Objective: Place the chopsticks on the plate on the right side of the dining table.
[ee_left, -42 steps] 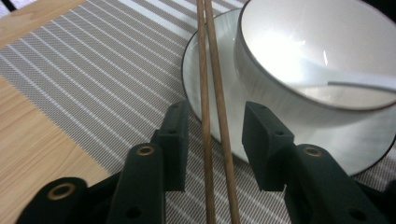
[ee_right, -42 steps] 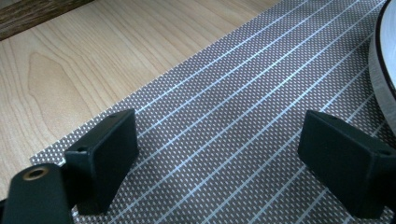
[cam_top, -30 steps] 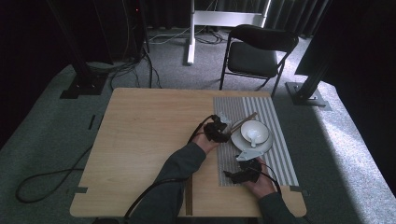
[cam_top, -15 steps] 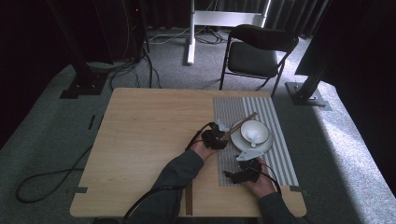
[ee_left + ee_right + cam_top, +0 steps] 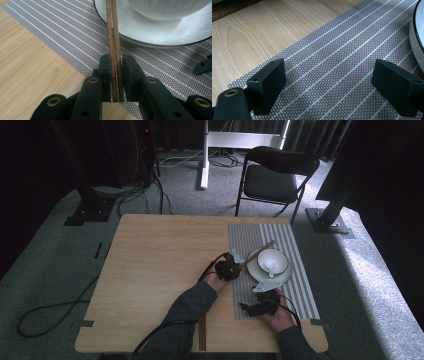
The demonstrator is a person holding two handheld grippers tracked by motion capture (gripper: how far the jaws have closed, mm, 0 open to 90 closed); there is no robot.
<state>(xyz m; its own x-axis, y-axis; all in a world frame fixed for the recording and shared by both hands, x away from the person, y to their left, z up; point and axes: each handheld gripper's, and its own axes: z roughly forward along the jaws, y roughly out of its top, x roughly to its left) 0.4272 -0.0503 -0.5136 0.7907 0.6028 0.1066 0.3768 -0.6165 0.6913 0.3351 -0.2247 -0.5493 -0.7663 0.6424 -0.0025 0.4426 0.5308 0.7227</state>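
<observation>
Two brown chopsticks point(image 5: 113, 50) lie side by side, their far ends resting across the rim of a white plate point(image 5: 140, 32). My left gripper point(image 5: 115, 67) has just been closing and now stands shut on their near ends. From the high view the left gripper point(image 5: 234, 265) sits at the left edge of the striped placemat point(image 5: 300, 285), and the chopsticks point(image 5: 260, 251) slant up to the right. A white bowl point(image 5: 272, 260) with a spoon point(image 5: 270, 265) sits on the plate point(image 5: 255, 270). My right gripper point(image 5: 332, 85) is open over bare mat, nearer the person point(image 5: 245, 308).
The placemat covers the right part of a light wooden table point(image 5: 160, 265). A dark strip point(image 5: 202, 332) runs along the table's near edge. A black chair point(image 5: 272, 180) stands beyond the table. Cables point(image 5: 40, 315) lie on the grey floor at the left.
The left gripper has slid a little toward the person and its jaws have shut on the chopsticks. The right gripper has stayed still.
</observation>
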